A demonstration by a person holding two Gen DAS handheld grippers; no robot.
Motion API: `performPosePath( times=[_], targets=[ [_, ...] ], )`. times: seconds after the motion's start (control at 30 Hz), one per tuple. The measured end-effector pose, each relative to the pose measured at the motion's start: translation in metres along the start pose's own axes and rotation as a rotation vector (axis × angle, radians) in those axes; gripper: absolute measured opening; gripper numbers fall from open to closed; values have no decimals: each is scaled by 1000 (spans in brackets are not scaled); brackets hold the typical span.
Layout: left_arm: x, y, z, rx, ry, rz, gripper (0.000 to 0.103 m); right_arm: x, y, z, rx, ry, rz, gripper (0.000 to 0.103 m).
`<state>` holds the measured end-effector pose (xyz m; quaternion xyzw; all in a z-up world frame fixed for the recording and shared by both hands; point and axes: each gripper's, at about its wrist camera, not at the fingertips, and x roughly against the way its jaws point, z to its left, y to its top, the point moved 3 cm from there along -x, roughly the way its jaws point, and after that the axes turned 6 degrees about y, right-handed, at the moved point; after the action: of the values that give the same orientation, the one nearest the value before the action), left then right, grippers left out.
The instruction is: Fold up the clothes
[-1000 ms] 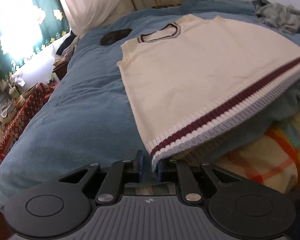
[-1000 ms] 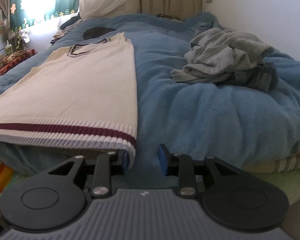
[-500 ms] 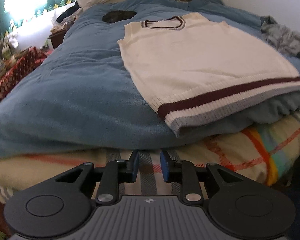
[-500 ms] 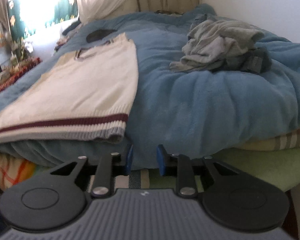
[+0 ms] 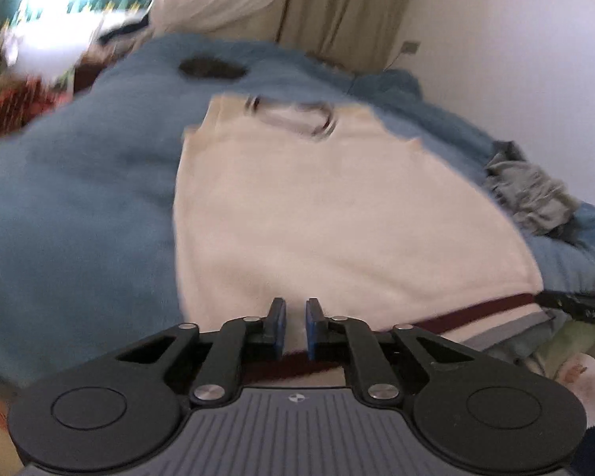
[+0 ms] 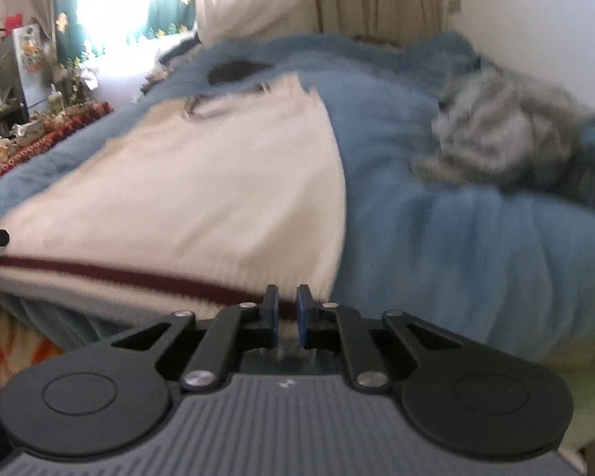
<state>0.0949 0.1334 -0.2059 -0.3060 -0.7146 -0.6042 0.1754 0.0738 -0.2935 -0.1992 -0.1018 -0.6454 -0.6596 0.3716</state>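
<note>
- Bed (image 5: pixel 71 214): covered by a blue blanket; it carries all the garments. A checked sheet (image 6: pixel 8 341) shows under the blanket at the near edge.
- Vest (image 5: pixel 329 214): cream knit, lying flat on the blanket with the neckline toward the far edge and the hem at the near edge. A maroon stripe (image 6: pixel 111 273) runs along the hem band.
- Grey clothes (image 6: pixel 507 131): a crumpled heap near the right edge of the bed, well apart from the vest.
- Dark patch (image 5: pixel 210 67): on the blanket beyond the neckline; blurred, so its nature cannot be told.
- Left gripper (image 5: pixel 295 327): over the hem at the near edge, toward the vest's left side. Its jaws have just been closing and stand nearly together. Hem fabric shows in the narrow gap, but the frame is blurred; the pads probably pinch the hem.
- Right gripper (image 6: pixel 286 317): at the vest's right hem corner, near edge. Its jaws have just been closing and stand nearly together, with pale hem fabric between the pads.
- The tip of the other gripper shows at the side edge of each wrist view, level with the hem.
</note>
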Motion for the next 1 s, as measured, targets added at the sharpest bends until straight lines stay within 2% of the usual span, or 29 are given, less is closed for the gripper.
performPosePath(
  times=[0.1, 0.2, 0.3, 0.43, 0.53, 0.63, 0.8, 1.0],
  targets=[
    [-2, -16, 16, 50, -8, 28, 5, 4, -15, -8, -30, -12, 23, 6],
    [9, -22, 24, 77, -9, 43, 3, 14, -21, -15, -71, -10, 25, 10],
    [23, -25, 23, 75, 3, 53, 3, 30, -19, -14, -68, -3, 2, 10],
    [41, -27, 10, 23, 3, 27, 3, 46, 2, 1, -18, 41, -56, 12],
    [45, -18, -6, -42, -15, -27, 6, 42, 20, 19, 36, 78, -81, 12],
    [33, -7, -15, -47, -25, -51, 7, 22, 32, 37, 94, 110, -76, 12],
    [1, -16, -10, -42, -4, 19, 7, -12, 18, 45, 87, 119, -12, 12],
    [9, -27, 1, 3, -16, 56, 7, 2, 4, 35, 54, 141, 8, 12]
  ],
)
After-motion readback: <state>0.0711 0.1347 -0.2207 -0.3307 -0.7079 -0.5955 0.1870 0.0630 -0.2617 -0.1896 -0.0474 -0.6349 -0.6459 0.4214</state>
